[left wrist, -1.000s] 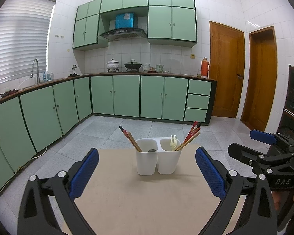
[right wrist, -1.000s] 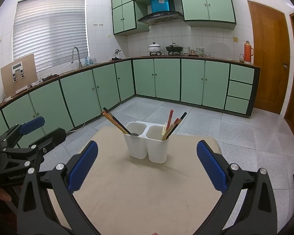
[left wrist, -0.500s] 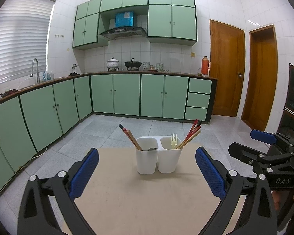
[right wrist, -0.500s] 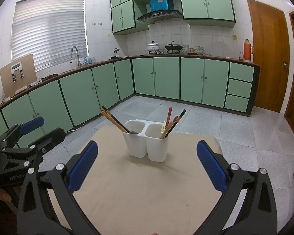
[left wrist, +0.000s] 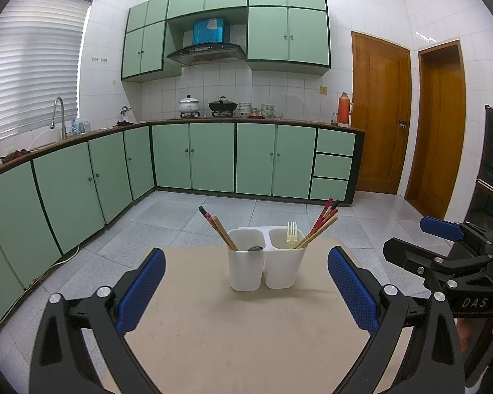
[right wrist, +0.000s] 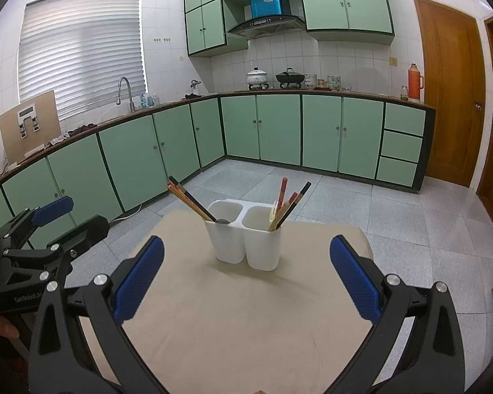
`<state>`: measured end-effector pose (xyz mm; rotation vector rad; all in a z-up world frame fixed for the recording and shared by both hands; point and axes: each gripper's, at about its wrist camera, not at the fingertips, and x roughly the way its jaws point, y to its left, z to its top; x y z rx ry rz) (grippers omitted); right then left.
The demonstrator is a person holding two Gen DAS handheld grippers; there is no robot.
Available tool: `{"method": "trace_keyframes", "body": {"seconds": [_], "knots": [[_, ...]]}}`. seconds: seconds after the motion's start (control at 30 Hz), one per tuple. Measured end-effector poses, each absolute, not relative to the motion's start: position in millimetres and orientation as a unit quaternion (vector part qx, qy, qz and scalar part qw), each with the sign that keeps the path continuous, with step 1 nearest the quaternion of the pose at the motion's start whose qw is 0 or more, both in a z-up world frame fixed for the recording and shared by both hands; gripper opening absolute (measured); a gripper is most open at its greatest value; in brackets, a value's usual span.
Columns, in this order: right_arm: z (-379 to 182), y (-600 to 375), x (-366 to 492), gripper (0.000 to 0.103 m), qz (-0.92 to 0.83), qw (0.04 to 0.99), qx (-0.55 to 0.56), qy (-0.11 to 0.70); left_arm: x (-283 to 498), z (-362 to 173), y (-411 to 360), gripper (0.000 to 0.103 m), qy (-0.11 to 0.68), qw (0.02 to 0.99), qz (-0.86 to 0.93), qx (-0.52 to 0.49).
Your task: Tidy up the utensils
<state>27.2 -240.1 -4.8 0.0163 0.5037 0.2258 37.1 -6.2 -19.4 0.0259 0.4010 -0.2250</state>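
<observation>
White holder (left wrist: 266, 262) w/ chopsticks (left wrist: 318, 226), fork (left wrist: 292, 234); both grippers wide, empty.

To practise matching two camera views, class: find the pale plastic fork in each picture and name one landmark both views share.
Left wrist view: fork stands just right of centre, in the right-hand cup.
Right wrist view: fork sits near centre, right-hand cup, seen edge-on.
Shared landmark: the white double holder.

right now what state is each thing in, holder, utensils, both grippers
white two-compartment holder: upright on the beige table
left-compartment chopsticks: standing, leaning left
spoon: in left compartment, only its tip shows
fork: tines up, right compartment
right-compartment chopsticks: leaning right
left hand-held gripper: open, empty
right hand-held gripper: open, empty
</observation>
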Motion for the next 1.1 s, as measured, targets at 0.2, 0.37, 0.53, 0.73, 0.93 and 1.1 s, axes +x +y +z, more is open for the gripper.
{"method": "trace_keyframes", "body": {"seconds": [0.2, 0.37, 0.53, 0.73, 0.93, 1.1], "knots": [[-6.2, -239.7, 27.8, 0.098, 0.110, 0.962, 0.008, 0.250, 37.2, -21.2, -6.0, 0.097, 0.199, 0.973, -0.112, 0.014], [-6.1, -239.8, 27.8, 0.098, 0.110, 0.962, 0.008, 0.250, 37.5, -21.9, -6.0, 0.097, 0.200, 0.973, -0.112, 0.013], [-7.7, -240.2, 28.0, 0.098, 0.110, 0.962, 0.009, 0.251, 37.6, -22.3, -6.4, 0.097, 0.200, 0.973, -0.112, 0.013], [-9.3, -240.2, 28.5, 0.098, 0.110, 0.961, 0.009, 0.252, 37.7, -21.8, -6.5, 0.097, 0.201, 0.973, -0.112, 0.013], [-10.4, -239.8, 28.6, 0.098, 0.109, 0.961, 0.009, 0.253, 38.8, -24.7, -6.2, 0.097, 0.202, 0.973, -0.112, 0.013], [-14.1, -240.1, 29.7, 0.098, 0.108, 0.961, 0.011, 0.255, 40.4, -28.6, -5.1, 0.097, 0.205, 0.972, -0.113, 0.012]]}}
